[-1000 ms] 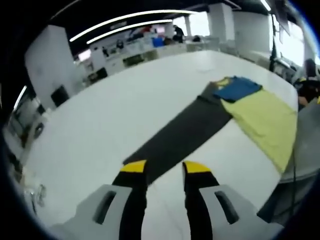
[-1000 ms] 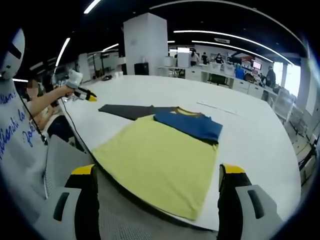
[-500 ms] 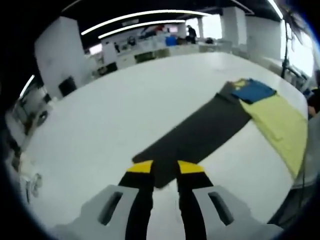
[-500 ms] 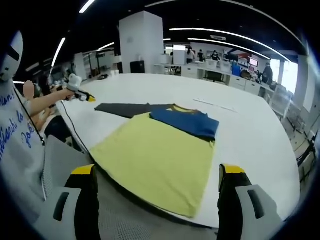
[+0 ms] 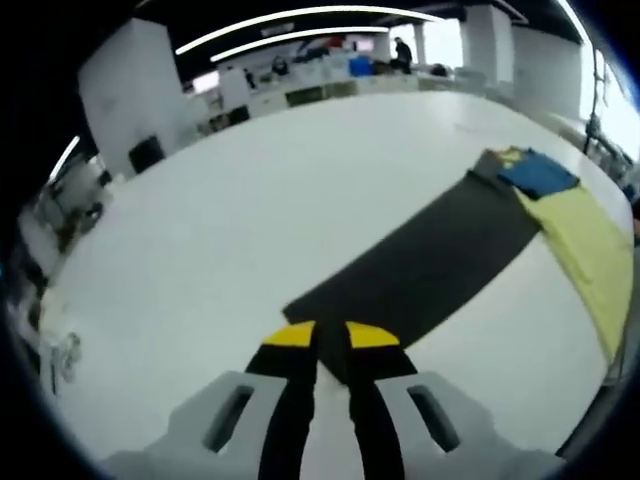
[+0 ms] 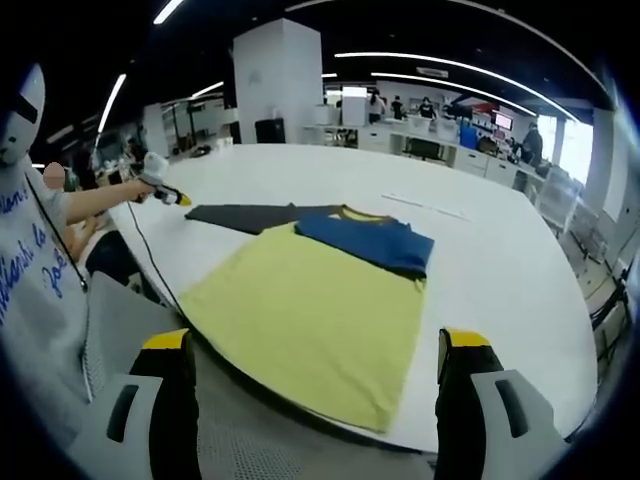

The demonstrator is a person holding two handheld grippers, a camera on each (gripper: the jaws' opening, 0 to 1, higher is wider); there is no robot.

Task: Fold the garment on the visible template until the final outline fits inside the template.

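Charcoal template (image 5: pixel 430 265) stretches lengthwise across the white bench (image 5: pixel 220 220), from the left hand-held gripper (image 5: pixel 331 337) to the far yellow-and-blue garment (image 5: pixel 580 215). That gripper's jaws are nearly pressed together over the template's near corner; a second ago they stood wider. The right hand-held gripper (image 6: pixel 312 345) is spread wide, nearer the garment.

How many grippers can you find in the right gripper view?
2. The right gripper rises from the bottom edge, jaws wide apart. The left gripper, held in a hand, reaches the dark template's far end.
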